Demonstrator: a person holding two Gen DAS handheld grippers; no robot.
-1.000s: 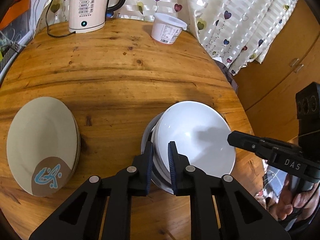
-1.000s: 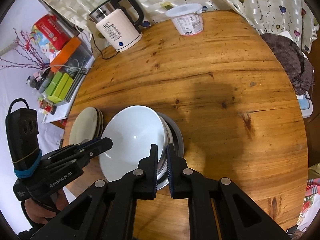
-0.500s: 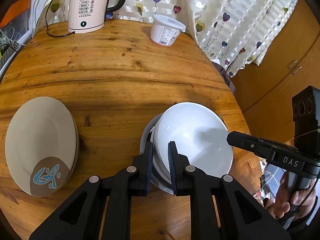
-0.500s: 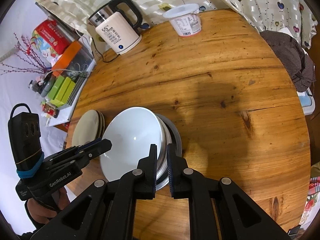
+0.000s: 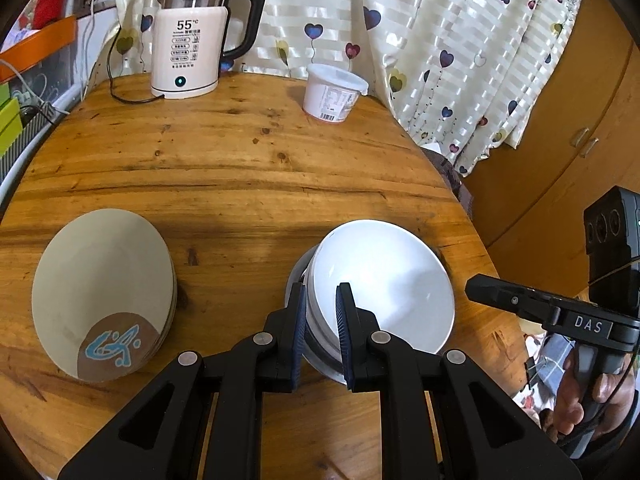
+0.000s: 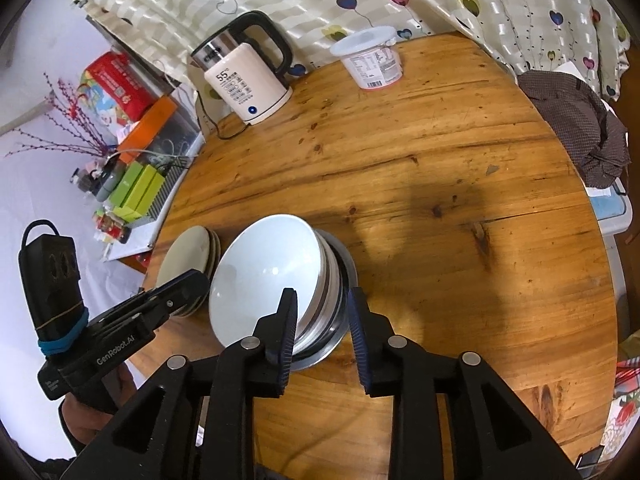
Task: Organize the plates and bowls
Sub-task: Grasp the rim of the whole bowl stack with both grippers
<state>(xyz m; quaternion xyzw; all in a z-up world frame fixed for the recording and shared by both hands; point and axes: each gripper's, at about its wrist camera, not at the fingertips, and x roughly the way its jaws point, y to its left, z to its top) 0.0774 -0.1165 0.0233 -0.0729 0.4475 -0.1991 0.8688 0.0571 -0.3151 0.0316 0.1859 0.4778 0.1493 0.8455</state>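
Note:
A white bowl (image 5: 384, 284) tops a nest of bowls with a metal bowl (image 5: 294, 280) at the bottom, on the round wooden table (image 5: 240, 168). My left gripper (image 5: 321, 312) is shut on the white bowl's near rim, one finger inside and one outside. In the right wrist view the white bowl (image 6: 264, 272) tilts toward the left. My right gripper (image 6: 322, 296) straddles the opposite rim; its jaws are opening, and the outer finger stands off the metal bowl (image 6: 344, 268). A stack of beige plates (image 5: 100, 284) with a blue mark lies left of the bowls.
An electric kettle (image 5: 192, 40) with its cord and a lidded white tub (image 5: 332, 94) stand at the table's far edge, before a heart-print curtain. A dark cloth (image 6: 576, 120) lies off the table's right side. Boxes (image 6: 136, 188) crowd a shelf on the left.
My right gripper's jaws have spread apart from the bowl rim they were pinching. Both views have tipped up slightly. The left gripper's hold looks the same.

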